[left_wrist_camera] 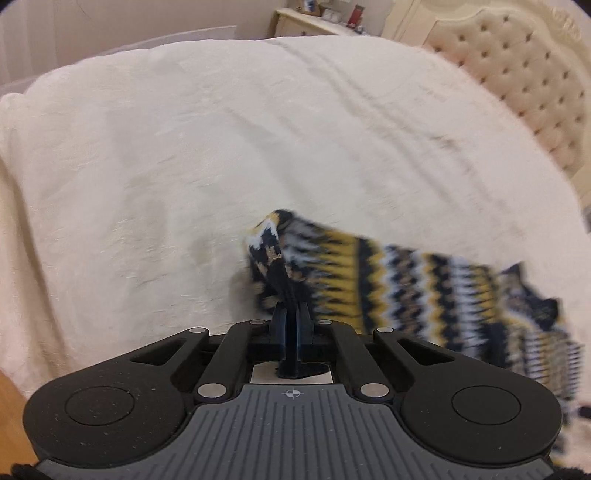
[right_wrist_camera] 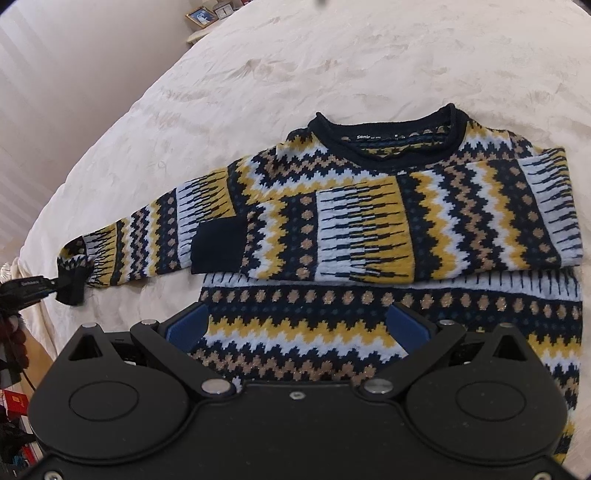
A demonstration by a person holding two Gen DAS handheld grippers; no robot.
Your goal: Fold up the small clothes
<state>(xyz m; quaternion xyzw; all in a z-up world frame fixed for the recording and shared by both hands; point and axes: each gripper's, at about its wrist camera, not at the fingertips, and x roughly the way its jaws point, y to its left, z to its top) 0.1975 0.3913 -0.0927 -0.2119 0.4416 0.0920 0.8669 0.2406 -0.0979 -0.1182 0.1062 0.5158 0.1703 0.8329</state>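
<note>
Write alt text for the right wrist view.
A patterned knit sweater in navy, yellow, white and tan lies on a cream bedspread, one sleeve folded across its chest. The right gripper hovers open over its lower half; the left gripper pinches the other sleeve's cuff at the left edge.

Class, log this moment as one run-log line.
left gripper: shut on sleeve cuff | right gripper: open above sweater | one sleeve folded across

bed cover [left_wrist_camera: 258, 147]: big, cream, under the gripper | headboard [left_wrist_camera: 524, 74]: puffy with buttons, far right | dresser [left_wrist_camera: 306, 22]: far ahead | picture frame [right_wrist_camera: 201, 16]: far ahead, left
</note>
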